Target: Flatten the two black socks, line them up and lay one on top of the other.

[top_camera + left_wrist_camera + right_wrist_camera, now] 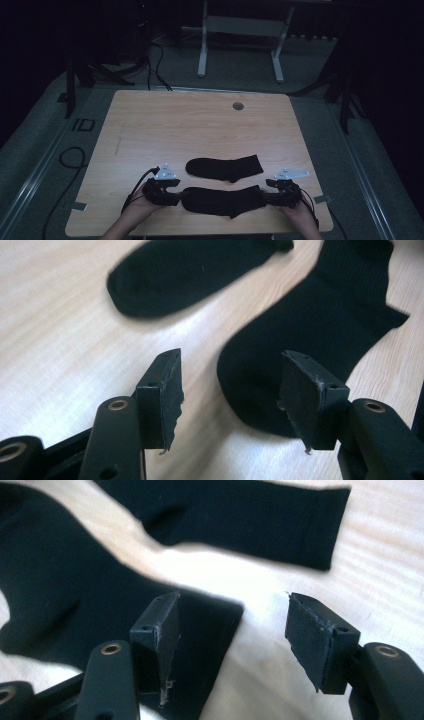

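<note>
1. Black jaws of the left gripper (230, 390) spread wide, nothing clamped, hung over the toe of the near sock (310, 345).
2. Likewise gaping and empty, the right gripper (232, 640), above that sock's cuff corner (215, 625).
3. Pale wood table (200, 120), grey floor beyond, white desk legs (202, 50) in a dark room.
4. From above, far sock (225, 167) just behind the near one, both between the hands.
</note>
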### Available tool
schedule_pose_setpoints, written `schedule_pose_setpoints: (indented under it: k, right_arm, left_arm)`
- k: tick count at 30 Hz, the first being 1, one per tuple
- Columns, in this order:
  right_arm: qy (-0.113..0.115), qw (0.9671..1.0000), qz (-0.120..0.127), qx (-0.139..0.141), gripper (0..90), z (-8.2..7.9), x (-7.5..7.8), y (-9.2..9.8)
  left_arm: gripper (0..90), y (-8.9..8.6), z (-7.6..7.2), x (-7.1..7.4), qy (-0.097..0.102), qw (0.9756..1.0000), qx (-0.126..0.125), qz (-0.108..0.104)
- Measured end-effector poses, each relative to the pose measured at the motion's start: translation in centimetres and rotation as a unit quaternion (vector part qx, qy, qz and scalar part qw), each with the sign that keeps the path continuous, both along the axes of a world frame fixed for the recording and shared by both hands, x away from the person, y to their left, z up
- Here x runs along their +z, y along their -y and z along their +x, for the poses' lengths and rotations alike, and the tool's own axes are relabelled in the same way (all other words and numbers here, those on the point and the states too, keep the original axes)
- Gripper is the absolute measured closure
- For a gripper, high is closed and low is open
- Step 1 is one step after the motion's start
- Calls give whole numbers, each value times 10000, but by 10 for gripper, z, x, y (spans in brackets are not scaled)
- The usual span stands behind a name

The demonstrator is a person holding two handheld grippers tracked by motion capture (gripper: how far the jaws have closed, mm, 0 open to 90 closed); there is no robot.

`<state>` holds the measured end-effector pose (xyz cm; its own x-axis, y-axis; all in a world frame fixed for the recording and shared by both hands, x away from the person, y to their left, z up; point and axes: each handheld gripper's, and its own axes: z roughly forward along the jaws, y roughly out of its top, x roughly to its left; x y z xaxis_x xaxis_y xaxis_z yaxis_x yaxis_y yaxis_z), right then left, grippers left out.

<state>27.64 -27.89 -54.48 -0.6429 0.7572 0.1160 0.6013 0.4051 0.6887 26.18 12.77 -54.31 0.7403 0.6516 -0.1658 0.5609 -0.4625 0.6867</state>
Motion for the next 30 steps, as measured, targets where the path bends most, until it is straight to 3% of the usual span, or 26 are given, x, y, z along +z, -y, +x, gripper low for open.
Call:
schedule_pose_setpoints:
  k: [5,13,21,26,30]
  right_arm:
    - [-11,10000,-57,-50,388,-7,-5,-2]
    - [145,9987,-479,71,452,-10,-13,-15]
    - [205,9978,-589,242,668,-15,-11,-23]
    - [153,9983,-492,280,807,-15,-12,-24]
    - [55,9986,-447,286,828,-15,-9,-24]
  left_arm:
    - [433,3,-1,-11,-64,9999,72,81]
    - [492,7,0,-18,-27,9996,73,278]
    - [641,9,-3,-18,176,9988,108,437]
    - [840,11,-4,-19,116,9994,49,332]
    - [883,11,-5,-16,84,9997,80,192]
